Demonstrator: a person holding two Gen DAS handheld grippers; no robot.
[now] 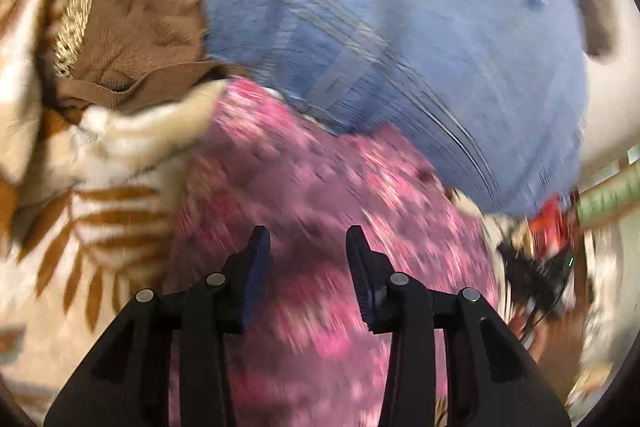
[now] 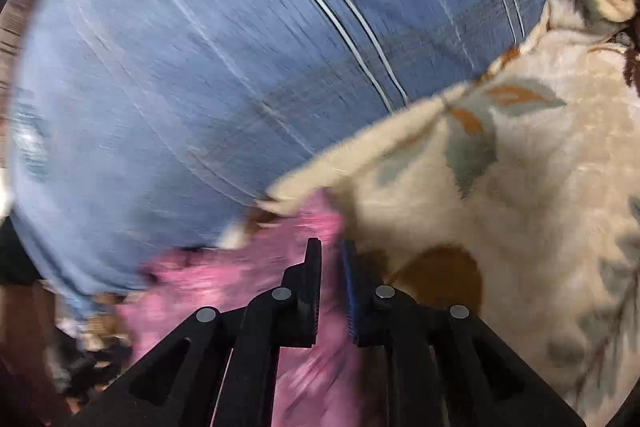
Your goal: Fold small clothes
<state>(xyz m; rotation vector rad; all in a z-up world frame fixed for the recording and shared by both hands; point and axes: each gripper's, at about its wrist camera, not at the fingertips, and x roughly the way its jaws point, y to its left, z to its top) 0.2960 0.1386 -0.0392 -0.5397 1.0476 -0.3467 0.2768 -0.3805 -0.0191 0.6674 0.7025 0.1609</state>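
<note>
A pink flowered garment (image 1: 320, 167) lies crumpled on a blue checked sheet (image 1: 400, 27). My left gripper (image 1: 308, 231) hovers over it, open, with a wide gap and only the cloth below showing through. In the right wrist view the same pink garment (image 2: 208, 279) spreads under and left of my right gripper (image 2: 330, 243). Its jaws stand nearly together with a fold of pink cloth in the narrow gap. Both views are smeared by motion blur.
A cream blanket with brown stripes (image 1: 60, 267) and a brown cloth (image 1: 148, 39) pile up at the left. A cream leaf-patterned blanket (image 2: 520, 187) fills the right side. The blue sheet (image 2: 200, 67) stretches beyond. A blurred red and black object (image 1: 552, 227) sits far right.
</note>
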